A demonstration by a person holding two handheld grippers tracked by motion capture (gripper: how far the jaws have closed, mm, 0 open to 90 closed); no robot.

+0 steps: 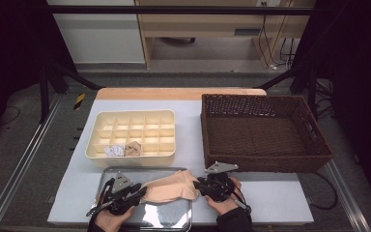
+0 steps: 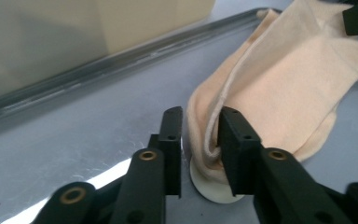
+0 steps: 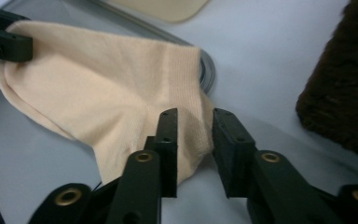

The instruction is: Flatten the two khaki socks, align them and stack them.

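Lying across a shiny metal tray (image 1: 174,220) at the near edge of the table is a peach-coloured sock (image 1: 171,187), stretched out sideways between two hand-held grippers.

In the high view the left gripper (image 1: 142,192) is sitting at the sock's left end and the right gripper (image 1: 199,185) at its right end, each held by a person's hand coming in from the bottom edge.

In the left gripper view, the two black jaws are standing a little apart with a bunched fold of the sock's end (image 2: 279,93) lying between them. The cloth is touching the inner face of the right-hand jaw, while a narrow gap is showing beside the other; whether the pads are really pinching it cannot be told.

In the right gripper view, the jaws are likewise parted a little, with the sock's ribbed end (image 3: 116,102) running in between them. Cloth is lying against the left-hand jaw and a gap is showing beside the other, so a firm pinch cannot be confirmed here either.

Behind the tray, a cream plastic divider box (image 1: 131,116) is holding two small bundles in its front row. To its right, a dark brown wicker basket (image 1: 265,164) is resting on the pale table mat (image 1: 270,198).
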